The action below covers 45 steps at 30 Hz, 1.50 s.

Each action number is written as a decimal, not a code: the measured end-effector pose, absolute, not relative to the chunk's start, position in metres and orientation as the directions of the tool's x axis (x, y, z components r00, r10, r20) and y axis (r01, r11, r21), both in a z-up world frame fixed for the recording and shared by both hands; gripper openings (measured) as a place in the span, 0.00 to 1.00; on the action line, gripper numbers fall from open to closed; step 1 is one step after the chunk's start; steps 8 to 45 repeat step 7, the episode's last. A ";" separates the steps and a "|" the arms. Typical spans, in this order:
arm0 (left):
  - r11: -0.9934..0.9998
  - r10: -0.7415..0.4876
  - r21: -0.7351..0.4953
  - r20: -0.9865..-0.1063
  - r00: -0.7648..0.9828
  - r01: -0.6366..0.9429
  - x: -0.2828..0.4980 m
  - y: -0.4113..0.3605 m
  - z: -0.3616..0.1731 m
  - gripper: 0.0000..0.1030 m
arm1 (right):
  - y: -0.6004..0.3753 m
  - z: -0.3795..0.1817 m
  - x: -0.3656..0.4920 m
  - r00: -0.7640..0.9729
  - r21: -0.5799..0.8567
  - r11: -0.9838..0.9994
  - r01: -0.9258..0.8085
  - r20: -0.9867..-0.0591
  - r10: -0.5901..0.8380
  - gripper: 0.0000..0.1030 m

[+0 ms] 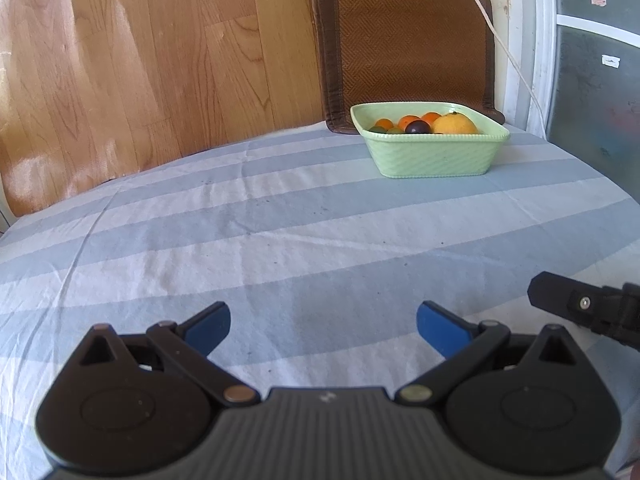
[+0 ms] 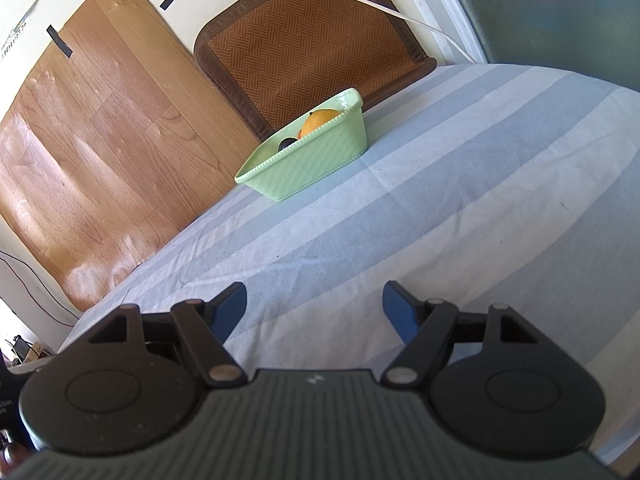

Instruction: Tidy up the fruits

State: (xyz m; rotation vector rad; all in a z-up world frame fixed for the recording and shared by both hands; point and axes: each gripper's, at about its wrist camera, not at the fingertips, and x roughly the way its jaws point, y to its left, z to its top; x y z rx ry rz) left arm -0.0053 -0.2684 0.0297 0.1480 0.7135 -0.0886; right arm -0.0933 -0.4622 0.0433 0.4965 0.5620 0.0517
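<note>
A pale green basket (image 1: 434, 156) stands at the far side of the striped tablecloth. It holds a large orange (image 1: 455, 124), several small orange fruits (image 1: 408, 121), a dark plum (image 1: 418, 127) and small green fruits (image 1: 378, 129). The basket also shows in the right wrist view (image 2: 308, 160) with the large orange (image 2: 318, 120) inside. My left gripper (image 1: 323, 326) is open and empty, low over the cloth, well short of the basket. My right gripper (image 2: 314, 306) is open and empty too; part of it shows in the left wrist view (image 1: 576, 304).
The blue and white striped tablecloth (image 1: 280, 240) covers the table. A brown woven mat (image 1: 404, 44) leans on the wall behind the basket, next to a wood-pattern board (image 1: 152, 60). A white cable (image 1: 500, 36) hangs down the wall at the right.
</note>
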 end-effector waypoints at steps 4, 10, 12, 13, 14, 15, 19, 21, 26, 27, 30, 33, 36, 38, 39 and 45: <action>0.982 -0.054 0.099 -0.660 0.749 0.158 -0.007 -0.270 0.027 1.00 | -0.462 0.044 -0.093 0.849 0.462 0.883 0.085 -0.498 0.178 0.75; 0.983 -0.055 0.100 -0.649 0.759 0.157 -0.007 -0.271 0.029 1.00 | -0.461 0.045 -0.093 0.851 0.452 0.888 0.085 -0.497 0.171 0.75; 0.983 -0.055 0.100 -0.649 0.759 0.157 -0.007 -0.271 0.029 1.00 | -0.461 0.045 -0.093 0.851 0.452 0.888 0.085 -0.497 0.171 0.75; 0.983 -0.055 0.100 -0.649 0.759 0.157 -0.007 -0.271 0.029 1.00 | -0.461 0.045 -0.093 0.851 0.452 0.888 0.085 -0.497 0.171 0.75; 0.983 -0.055 0.100 -0.649 0.759 0.157 -0.007 -0.271 0.029 1.00 | -0.461 0.045 -0.093 0.851 0.452 0.888 0.085 -0.497 0.171 0.75; 0.983 -0.055 0.100 -0.649 0.759 0.157 -0.007 -0.271 0.029 1.00 | -0.461 0.045 -0.093 0.851 0.452 0.888 0.085 -0.497 0.171 0.75; 0.983 -0.055 0.100 -0.649 0.759 0.157 -0.007 -0.271 0.029 1.00 | -0.461 0.045 -0.093 0.851 0.452 0.888 0.085 -0.497 0.171 0.75; 0.983 -0.055 0.100 -0.649 0.759 0.157 -0.007 -0.271 0.029 1.00 | -0.461 0.045 -0.093 0.851 0.452 0.888 0.085 -0.497 0.171 0.75; 0.983 -0.055 0.100 -0.649 0.759 0.157 -0.007 -0.271 0.029 1.00 | -0.461 0.045 -0.093 0.851 0.452 0.888 0.085 -0.497 0.171 0.75; 0.983 -0.055 0.100 -0.649 0.759 0.157 -0.007 -0.271 0.029 1.00 | -0.461 0.045 -0.093 0.851 0.452 0.888 0.085 -0.497 0.171 0.75; 0.983 -0.055 0.100 -0.649 0.759 0.157 -0.007 -0.271 0.029 1.00 | -0.461 0.045 -0.093 0.851 0.452 0.888 0.085 -0.497 0.171 0.75; 0.983 -0.055 0.100 -0.649 0.759 0.157 -0.007 -0.271 0.029 1.00 | -0.461 0.045 -0.093 0.851 0.452 0.888 0.085 -0.497 0.171 0.75; 0.983 -0.055 0.100 -0.649 0.759 0.157 -0.007 -0.271 0.029 1.00 | -0.461 0.045 -0.093 0.851 0.452 0.888 0.085 -0.497 0.171 0.75; 0.983 -0.055 0.100 -0.649 0.759 0.157 -0.007 -0.271 0.029 1.00 | -0.461 0.045 -0.093 0.851 0.452 0.888 0.085 -0.497 0.171 0.75; 0.983 -0.055 0.100 -0.649 0.759 0.157 -0.007 -0.271 0.029 1.00 | -0.461 0.045 -0.093 0.851 0.452 0.888 0.085 -0.497 0.171 0.75; 0.983 -0.055 0.100 -0.649 0.759 0.157 -0.007 -0.271 0.029 1.00 | -0.461 0.045 -0.093 0.851 0.452 0.888 0.085 -0.497 0.171 0.75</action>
